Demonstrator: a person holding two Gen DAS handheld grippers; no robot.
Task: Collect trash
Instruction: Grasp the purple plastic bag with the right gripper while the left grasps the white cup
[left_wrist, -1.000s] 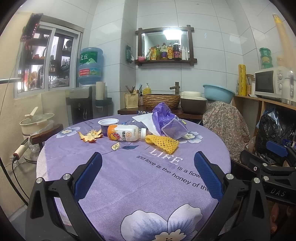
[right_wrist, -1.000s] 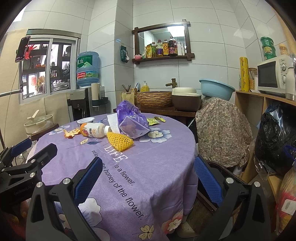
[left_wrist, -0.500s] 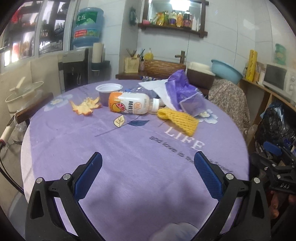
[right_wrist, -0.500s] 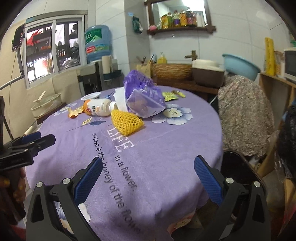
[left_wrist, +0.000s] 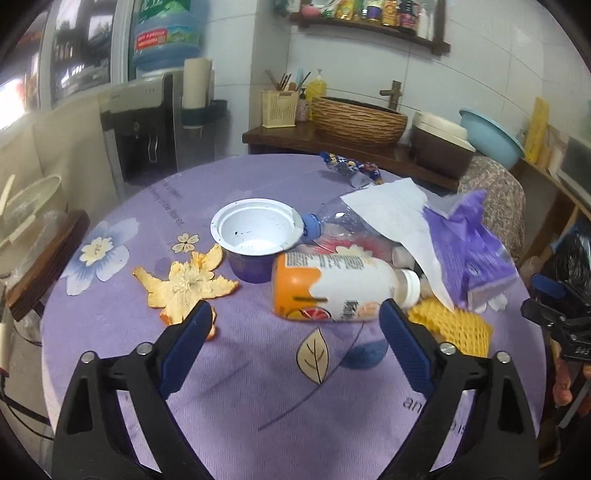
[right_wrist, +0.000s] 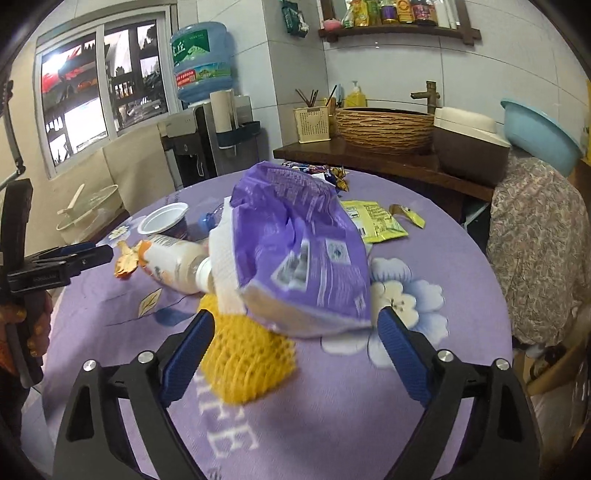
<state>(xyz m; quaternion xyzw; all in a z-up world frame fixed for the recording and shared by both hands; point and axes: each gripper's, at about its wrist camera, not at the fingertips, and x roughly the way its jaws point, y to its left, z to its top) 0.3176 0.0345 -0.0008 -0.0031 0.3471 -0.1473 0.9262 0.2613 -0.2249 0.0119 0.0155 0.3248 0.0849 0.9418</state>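
Progress: nothing collected yet, judging by the layout. All trash lies on the counter, which is round and covered in a purple flowered cloth with printed lettering. No bin or bag for the trash is clearly identifiable in either view.

Left tongs: spread wide, holding nothing, low over the cloth, aimed at the drink bottle. The bottle lies on its side just beyond the tips, white cap pointing right. Orange peel sits beside the left finger; whether they touch, cannot tell.

Right tongs: also spread wide and empty, with the yellow foam net and the lower edge of the purple bag between the fingers. No contact visible.

Left to do (judgement): everything.
- bottle, peel, net, bag
- white paper sheet draped under the bag
- empty yogurt cup, upright, touching the bottle
- crushed clear bottle with blue cap behind the cup
- dark snack wrapper at the far edge
- yellow-green packet well to the right

Room: tiled kitchen. Water dispenser with a blue jug on the left, a woven basket on a dark side shelf, bottles on a wall shelf above, a blue basin at right
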